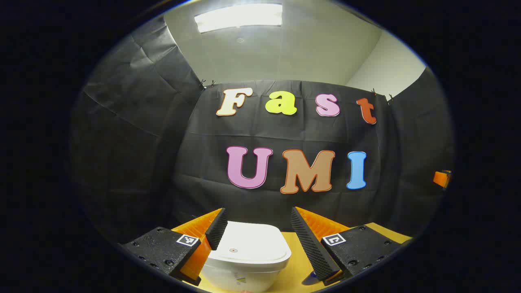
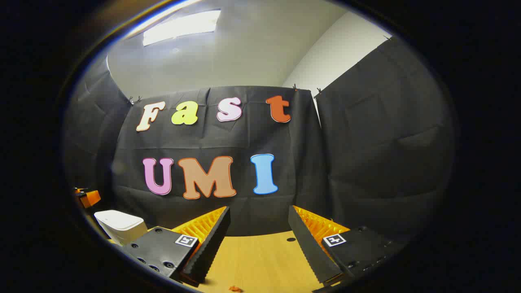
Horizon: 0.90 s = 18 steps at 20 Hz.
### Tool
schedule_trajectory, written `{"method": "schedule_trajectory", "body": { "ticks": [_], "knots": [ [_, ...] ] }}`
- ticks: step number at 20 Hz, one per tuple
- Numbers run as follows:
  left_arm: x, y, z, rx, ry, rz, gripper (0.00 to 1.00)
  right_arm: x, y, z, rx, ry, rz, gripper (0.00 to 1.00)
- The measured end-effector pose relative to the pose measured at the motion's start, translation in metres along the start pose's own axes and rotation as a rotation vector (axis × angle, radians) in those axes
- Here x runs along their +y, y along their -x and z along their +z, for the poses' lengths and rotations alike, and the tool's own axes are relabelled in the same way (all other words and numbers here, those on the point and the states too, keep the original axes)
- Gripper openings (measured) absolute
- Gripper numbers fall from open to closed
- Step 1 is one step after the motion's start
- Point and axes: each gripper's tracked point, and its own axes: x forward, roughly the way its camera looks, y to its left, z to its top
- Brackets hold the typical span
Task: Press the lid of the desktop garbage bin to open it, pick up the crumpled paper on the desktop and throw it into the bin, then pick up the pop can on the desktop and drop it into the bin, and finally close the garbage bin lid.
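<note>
Jaws of both our left gripper (image 1: 257, 228) and right gripper (image 2: 258, 228) are gaping wide; bin (image 1: 248, 252), lid closed, is sitting at six o'clock on the tabletop (image 2: 260, 260).

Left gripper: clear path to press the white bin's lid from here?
Probably yes. In the left gripper view the white plastic desktop bin sits straight ahead between the open fingers of the left gripper, its lid shut and bare on top, with nothing visible in between.
</note>
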Motion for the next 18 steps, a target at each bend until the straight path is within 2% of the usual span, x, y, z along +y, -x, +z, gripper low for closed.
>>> {"method": "schedule_trajectory", "body": {
  "ticks": [5, 10, 18],
  "knots": [
    [-0.013, 0.009, -0.001, -0.003, 0.006, 0.019, 0.94, 0.022, -0.006, -0.011, 0.017, -0.005, 0.103, 0.96],
    [-0.021, 0.015, 0.003, -0.007, -0.014, 0.036, 0.94, 0.033, -0.007, -0.015, 0.027, -0.034, 0.163, 0.96],
    [-0.022, 0.017, 0.004, 0.004, -0.052, 0.029, 0.94, 0.031, -0.002, -0.018, 0.039, -0.044, 0.152, 0.95]
  ]
}}
